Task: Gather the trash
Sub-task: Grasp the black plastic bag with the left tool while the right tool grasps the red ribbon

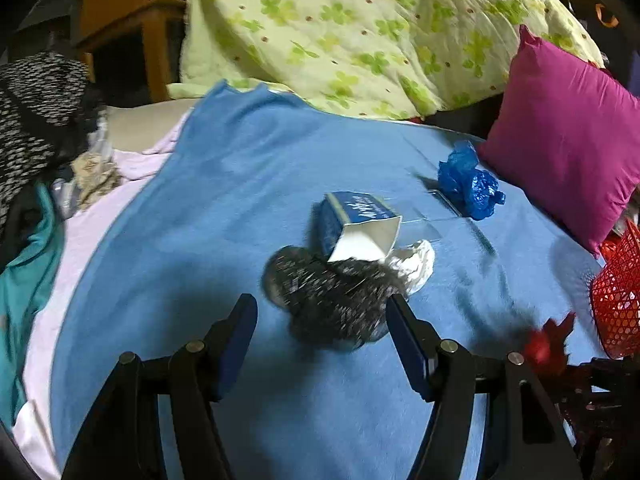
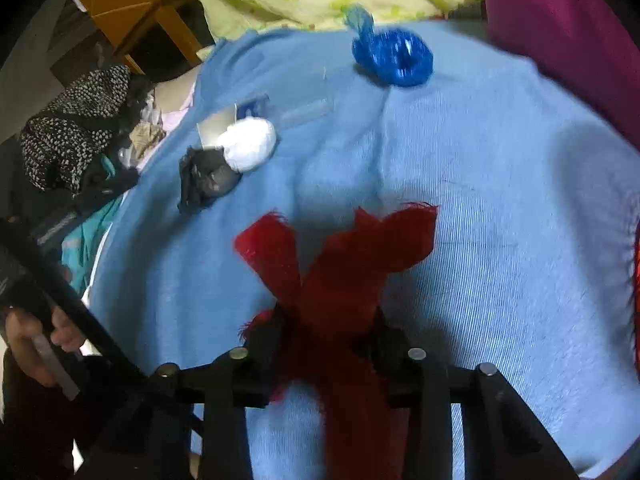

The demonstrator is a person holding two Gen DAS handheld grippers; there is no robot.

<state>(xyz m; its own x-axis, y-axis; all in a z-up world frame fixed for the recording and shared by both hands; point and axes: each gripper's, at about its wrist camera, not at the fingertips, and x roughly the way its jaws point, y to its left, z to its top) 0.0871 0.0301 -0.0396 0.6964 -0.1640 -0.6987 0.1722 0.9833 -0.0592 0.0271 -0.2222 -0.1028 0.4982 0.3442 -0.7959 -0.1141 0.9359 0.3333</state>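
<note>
Red frayed cloth (image 2: 336, 264) is clamped in my right tongs (image 2: 326, 320); its strips cross and fan out ahead of the fingers over the blue blanket (image 2: 500, 200) that covers the bed. From my left camera, that same red scrap shows as a blur at the lower right.

My left tongs (image 1: 322, 312) stand apart with nothing gripped. Between their tips, a little ahead, lies a dark grey crumpled wad (image 1: 328, 300); the right finger (image 1: 404, 340) sits just beside its edge, the left finger (image 1: 240, 332) apart from it. Whether the right finger touches the wad I cannot tell through the blur.

Just beyond the wad, touching it, an open blue-and-white carton (image 1: 360, 224) lies on its side, mouth towards me. A white crumpled ball (image 1: 416, 260) is tucked against the carton's right side. Farther right, well apart from my left tongs, a crumpled blue plastic bag (image 1: 468, 184) rests near a magenta pillow (image 1: 568, 132). A red mesh basket (image 1: 618, 300) shows at the right edge.

Behind the blanket a green flowered quilt (image 1: 360, 28) is heaped, and loose clothes (image 1: 36, 108) lie to the left.
</note>
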